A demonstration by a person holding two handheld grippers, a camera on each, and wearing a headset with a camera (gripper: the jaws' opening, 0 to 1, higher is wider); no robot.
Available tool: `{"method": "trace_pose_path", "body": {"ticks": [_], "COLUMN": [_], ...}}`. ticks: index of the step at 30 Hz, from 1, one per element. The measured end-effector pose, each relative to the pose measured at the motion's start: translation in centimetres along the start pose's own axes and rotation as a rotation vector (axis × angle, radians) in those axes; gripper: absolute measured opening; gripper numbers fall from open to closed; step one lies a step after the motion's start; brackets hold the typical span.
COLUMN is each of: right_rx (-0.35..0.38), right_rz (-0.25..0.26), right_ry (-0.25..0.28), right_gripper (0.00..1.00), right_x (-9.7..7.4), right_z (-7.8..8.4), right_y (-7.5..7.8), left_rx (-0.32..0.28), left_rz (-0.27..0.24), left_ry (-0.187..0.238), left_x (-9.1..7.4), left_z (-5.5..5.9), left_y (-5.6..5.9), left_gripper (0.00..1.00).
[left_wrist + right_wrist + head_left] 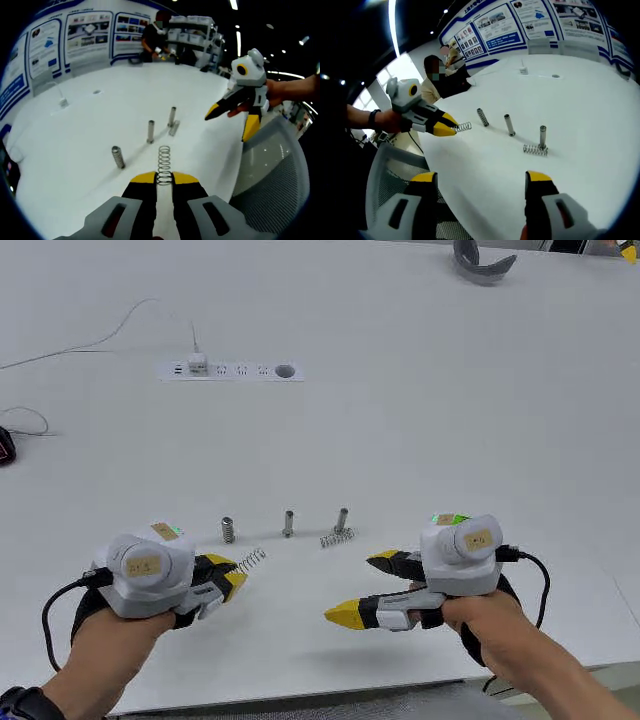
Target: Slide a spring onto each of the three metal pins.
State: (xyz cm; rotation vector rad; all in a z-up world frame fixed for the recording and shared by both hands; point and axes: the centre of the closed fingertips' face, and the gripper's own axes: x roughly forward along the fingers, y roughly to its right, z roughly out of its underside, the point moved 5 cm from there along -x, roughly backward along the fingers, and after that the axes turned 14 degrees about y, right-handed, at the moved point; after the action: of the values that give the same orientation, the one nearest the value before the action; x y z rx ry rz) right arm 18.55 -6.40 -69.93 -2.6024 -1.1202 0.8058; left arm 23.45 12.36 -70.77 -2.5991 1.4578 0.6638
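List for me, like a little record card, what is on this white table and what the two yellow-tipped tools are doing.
Surface: white workbench
Left metal pin: upright, wearing a fitted spring
Middle metal pin: upright, bare
Right metal pin: upright, bare
Loose coiled wire spring: lying beside the right pin's base
Left gripper: shut on a second coiled wire spring
Right gripper: open, empty

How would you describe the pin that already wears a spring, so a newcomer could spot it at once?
On the white table, three pins stand in a row near the front edge. Take the left pin in the head view: coils wrap it, while the middle pin and right pin are bare.
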Motion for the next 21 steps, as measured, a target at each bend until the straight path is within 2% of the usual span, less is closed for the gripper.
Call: {"method": "trace_pose_path", "body": {"ticks": [13, 17, 21], "right_rx": [0.025, 0.040, 0.093], "right_rz": [-0.079, -0.110, -0.146], "right_ry": [0.017, 0.036, 0.071], "right_gripper": [0.65, 0.61, 0.56], "right_x": [2.1, 2.9, 3.8], "right_z": [-0.7, -1.5, -2.6], "right_y": [-1.9, -2.6, -3.1], "left_rx": [0.031, 0.042, 0.053], "left_rz": [0.016, 0.029, 0.046], "left_ry": [0.024, 0.036, 0.048], "left_x": [-2.6, -3.1, -3.1], "left_z": [-1.2, -1.8, -2.3], "left_y": [0.2, 0.5, 0.9], "left_gripper": [0.10, 0.10, 0.10]}}
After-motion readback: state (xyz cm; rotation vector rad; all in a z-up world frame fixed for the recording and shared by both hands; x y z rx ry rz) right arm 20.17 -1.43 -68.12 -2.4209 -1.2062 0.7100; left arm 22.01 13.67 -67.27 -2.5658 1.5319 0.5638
